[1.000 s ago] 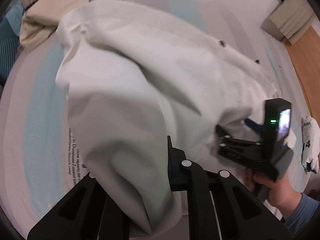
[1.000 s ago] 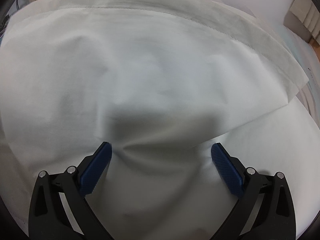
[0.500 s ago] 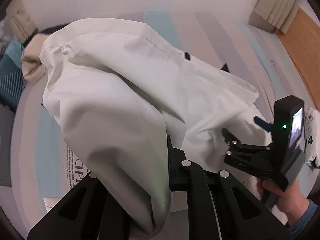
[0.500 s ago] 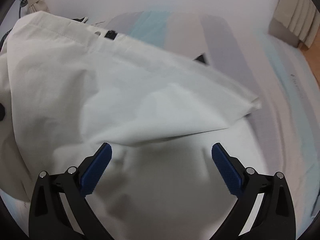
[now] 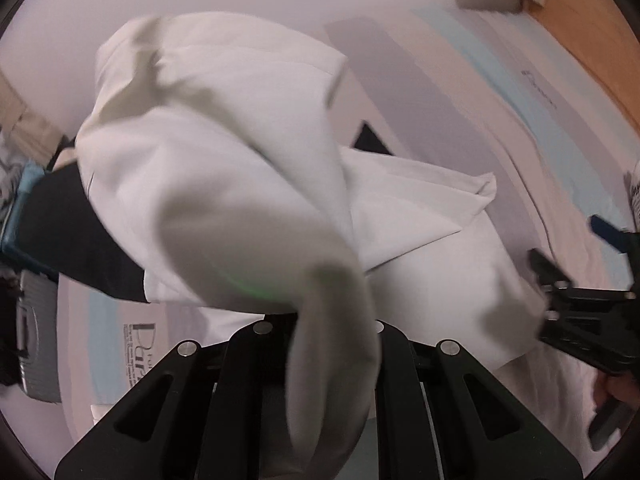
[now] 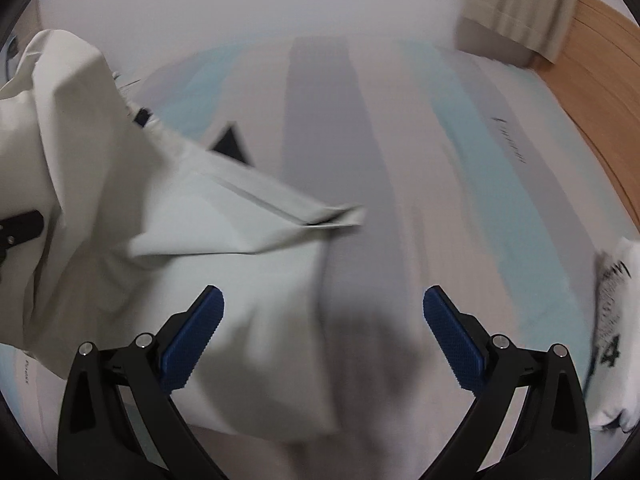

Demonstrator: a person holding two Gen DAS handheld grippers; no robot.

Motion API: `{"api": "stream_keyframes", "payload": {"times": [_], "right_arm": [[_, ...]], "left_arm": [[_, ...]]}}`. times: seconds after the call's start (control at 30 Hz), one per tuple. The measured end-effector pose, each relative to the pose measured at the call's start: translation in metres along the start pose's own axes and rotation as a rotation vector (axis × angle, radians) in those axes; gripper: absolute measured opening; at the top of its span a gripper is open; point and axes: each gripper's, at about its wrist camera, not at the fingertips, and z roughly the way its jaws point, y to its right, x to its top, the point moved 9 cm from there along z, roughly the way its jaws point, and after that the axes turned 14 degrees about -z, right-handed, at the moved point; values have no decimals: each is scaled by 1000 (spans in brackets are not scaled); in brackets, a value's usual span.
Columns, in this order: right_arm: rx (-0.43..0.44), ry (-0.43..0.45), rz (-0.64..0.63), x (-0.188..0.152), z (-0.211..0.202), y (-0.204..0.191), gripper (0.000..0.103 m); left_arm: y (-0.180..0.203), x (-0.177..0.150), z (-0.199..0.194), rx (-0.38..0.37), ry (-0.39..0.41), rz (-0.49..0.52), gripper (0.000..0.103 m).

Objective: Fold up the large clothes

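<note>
Over the striped bed (image 6: 360, 128), the left gripper (image 5: 332, 328) has its fingers clamped on a fold of the white garment (image 5: 224, 184), which hangs bunched above the bed. The right gripper (image 6: 324, 332) hovers beside the cloth, fingers (image 6: 192, 340) wide apart and empty.

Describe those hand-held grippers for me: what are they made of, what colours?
Each hand-held gripper is a matte black frame of angular struts with cut-out slots and silver round pivot pins. The fingers carry flat blue pads with a fine ridged texture. No cables or markings are visible.
</note>
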Motion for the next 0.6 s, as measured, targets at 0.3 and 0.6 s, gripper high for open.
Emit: {"api": "stream_keyframes", "payload": {"times": [0.3, 0.6], "right_arm": [[-22, -17, 52, -44, 6, 105, 95], [-37, -30, 65, -68, 25, 154, 95]], "left_arm": [[107, -11, 44, 45, -41, 74, 11], [174, -29, 100, 83, -98, 98, 11]]}}
